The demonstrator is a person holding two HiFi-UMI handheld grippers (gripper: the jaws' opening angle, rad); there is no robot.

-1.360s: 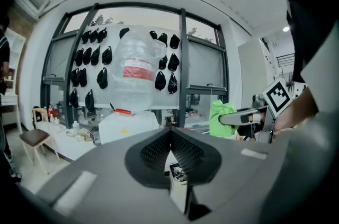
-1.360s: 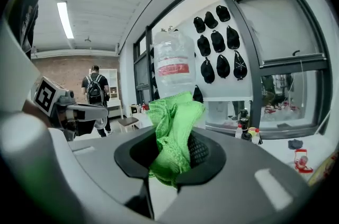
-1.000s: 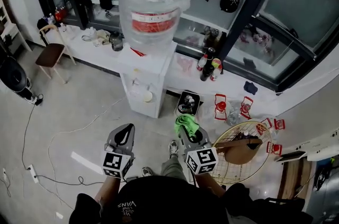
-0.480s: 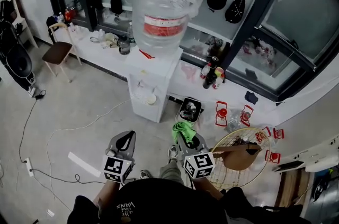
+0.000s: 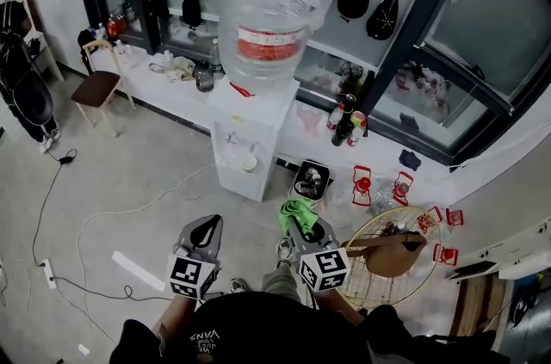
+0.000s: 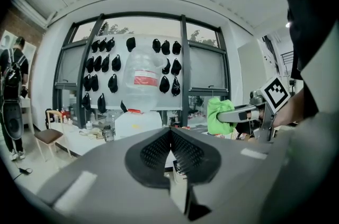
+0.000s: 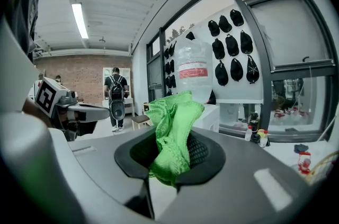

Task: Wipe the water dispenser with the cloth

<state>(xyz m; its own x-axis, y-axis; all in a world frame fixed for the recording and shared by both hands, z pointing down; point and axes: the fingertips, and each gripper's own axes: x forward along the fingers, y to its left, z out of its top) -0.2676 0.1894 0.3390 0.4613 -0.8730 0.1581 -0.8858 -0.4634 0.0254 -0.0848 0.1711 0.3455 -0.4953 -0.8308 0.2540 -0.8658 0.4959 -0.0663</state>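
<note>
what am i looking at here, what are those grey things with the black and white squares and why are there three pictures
There is no robot here: a person holds a grey tool in each hand. The head view comes from a camera on the person's head, looking down. The two gripper views come from cameras riding on the tools, looking along their jaws. The squared cubes are part of the tools.

The left hand-held gripper has its jaws together with nothing between them. The right hand-held gripper is shut on a crumpled green cloth.

Ahead, apart from both, a white box-shaped water dispenser carries a clear plastic bottle with a red label. A round wire basket lies on the grey floor.
</note>
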